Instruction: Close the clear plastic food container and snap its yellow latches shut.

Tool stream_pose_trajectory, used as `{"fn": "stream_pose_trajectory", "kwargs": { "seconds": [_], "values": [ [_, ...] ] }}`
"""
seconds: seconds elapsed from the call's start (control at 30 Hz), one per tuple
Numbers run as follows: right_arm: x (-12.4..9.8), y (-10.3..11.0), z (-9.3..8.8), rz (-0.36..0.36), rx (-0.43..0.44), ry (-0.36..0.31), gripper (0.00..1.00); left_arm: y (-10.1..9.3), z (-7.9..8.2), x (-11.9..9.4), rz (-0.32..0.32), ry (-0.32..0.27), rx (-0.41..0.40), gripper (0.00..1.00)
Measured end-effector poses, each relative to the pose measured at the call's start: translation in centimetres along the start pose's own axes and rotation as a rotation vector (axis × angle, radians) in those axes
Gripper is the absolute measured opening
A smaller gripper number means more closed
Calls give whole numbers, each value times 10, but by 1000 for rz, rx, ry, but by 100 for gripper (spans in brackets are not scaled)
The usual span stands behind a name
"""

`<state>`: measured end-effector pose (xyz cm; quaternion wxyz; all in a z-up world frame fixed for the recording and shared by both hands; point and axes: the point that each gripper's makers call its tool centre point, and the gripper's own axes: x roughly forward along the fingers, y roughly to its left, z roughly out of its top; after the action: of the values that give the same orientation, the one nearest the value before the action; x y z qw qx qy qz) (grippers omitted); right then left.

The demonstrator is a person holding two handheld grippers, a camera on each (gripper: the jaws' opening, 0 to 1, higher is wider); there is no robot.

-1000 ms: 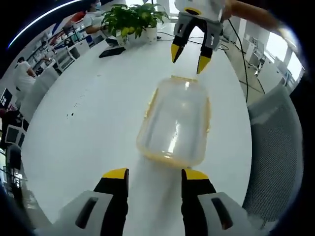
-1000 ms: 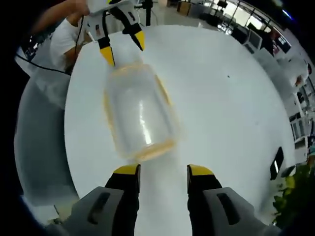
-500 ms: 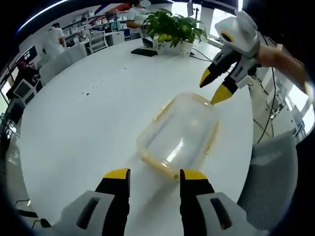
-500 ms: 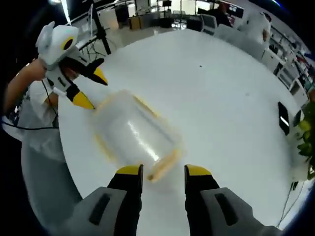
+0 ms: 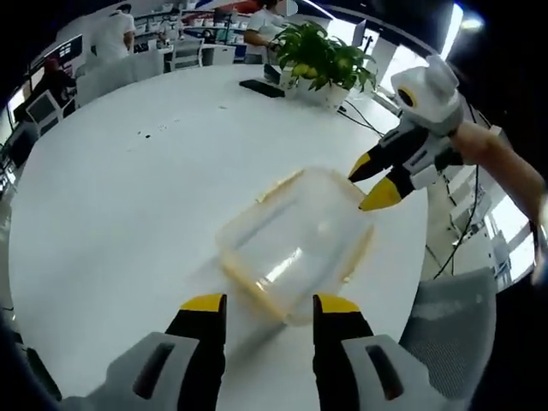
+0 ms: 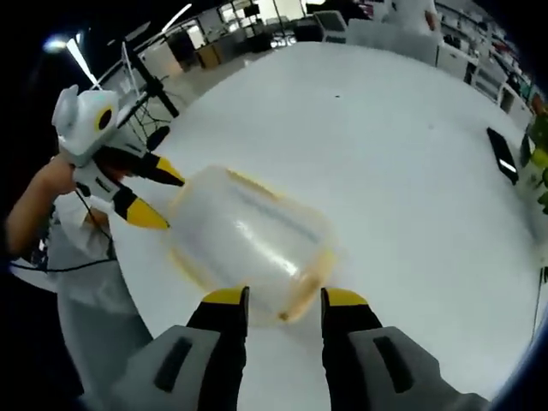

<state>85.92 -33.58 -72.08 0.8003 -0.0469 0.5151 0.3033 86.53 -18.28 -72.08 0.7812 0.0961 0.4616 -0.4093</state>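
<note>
Jaws of both grippers flank the container endwise, parted.

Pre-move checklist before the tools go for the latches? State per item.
1. Lid seated on the clear container: cannot tell; walls and lid blur together.
2. Yellow latches snapped down: cannot tell; the yellow strips along the edges show, their position does not.
3. Left tool ready: ok, jaws open at the container's near end, nothing between them.
4. Right tool ready: ok, jaws open at the opposite end; contact with the container cannot be judged.
5. Container flat on the white table: ok.
6. Surroundings: ok, potted plant and black device sit well away from the container.
</note>
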Motion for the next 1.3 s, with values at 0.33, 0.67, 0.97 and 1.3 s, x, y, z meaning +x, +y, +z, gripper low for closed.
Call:
{"fn": "stream_pose_trajectory", "kwargs": {
  "seconds": [0.33, 0.67, 0.97, 1.3],
  "values": [
    [3, 4, -1, 9, 47, -2, 35, -8, 2, 5, -21, -15, -39, 35],
    [8, 8, -2, 23, 95, 23, 37, -10, 3, 9, -30, -34, -72, 36],
    [8, 12, 1, 18, 100, 63, 34, -14, 1, 11, -60, 12, -133, 33],
    [8, 10, -1, 16, 111, 56, 34, -14, 3, 9, -55, 22, -132, 33]
  ]
}}
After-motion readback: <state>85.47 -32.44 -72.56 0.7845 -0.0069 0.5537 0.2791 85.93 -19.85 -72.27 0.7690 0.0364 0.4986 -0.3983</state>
